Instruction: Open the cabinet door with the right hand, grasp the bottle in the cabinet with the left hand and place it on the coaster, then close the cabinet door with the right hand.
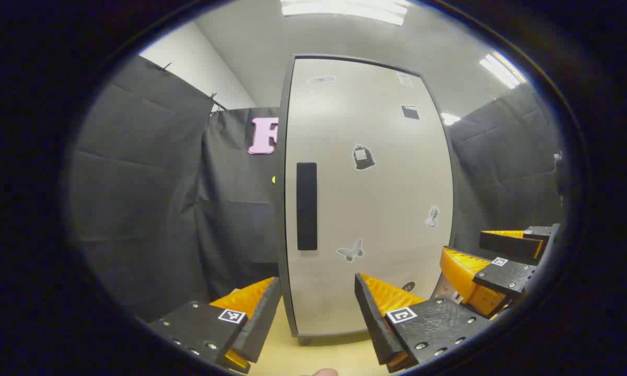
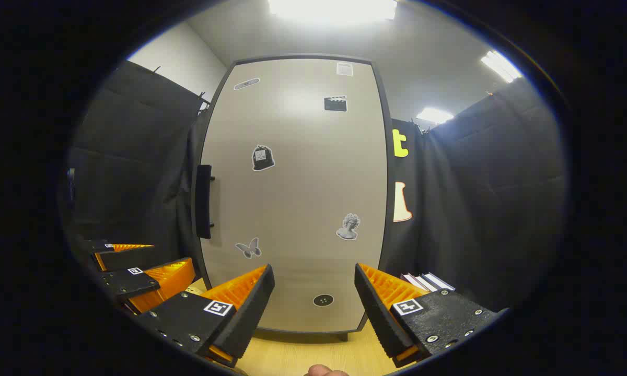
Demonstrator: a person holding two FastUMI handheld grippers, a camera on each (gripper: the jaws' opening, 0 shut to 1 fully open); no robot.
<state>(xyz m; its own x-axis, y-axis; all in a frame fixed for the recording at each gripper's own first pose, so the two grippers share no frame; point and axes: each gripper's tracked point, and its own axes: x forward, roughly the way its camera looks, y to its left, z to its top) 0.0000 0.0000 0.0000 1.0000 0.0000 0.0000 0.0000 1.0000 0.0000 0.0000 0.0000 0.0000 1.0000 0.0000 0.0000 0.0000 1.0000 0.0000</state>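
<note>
A tall pale cabinet door (image 1: 366, 198) stands shut in front of me, with a dark vertical handle (image 1: 306, 206) near its left edge and several stickers on it. My left gripper (image 1: 317, 308) is open, low before the door, nothing between its fingers. Off to the right in the left gripper view is the right gripper (image 1: 501, 261), open. In the right gripper view the same door (image 2: 298, 198) and its handle (image 2: 204, 201) face me, and my right gripper (image 2: 313, 300) is open and empty. The left gripper (image 2: 136, 269) shows at lower left there. The bottle is hidden behind the door.
The cabinet stands on a light wooden tabletop (image 2: 303, 355). Several books (image 2: 426, 282) lie to the right of the cabinet. Black cloth walls (image 1: 146, 198) close in on both sides.
</note>
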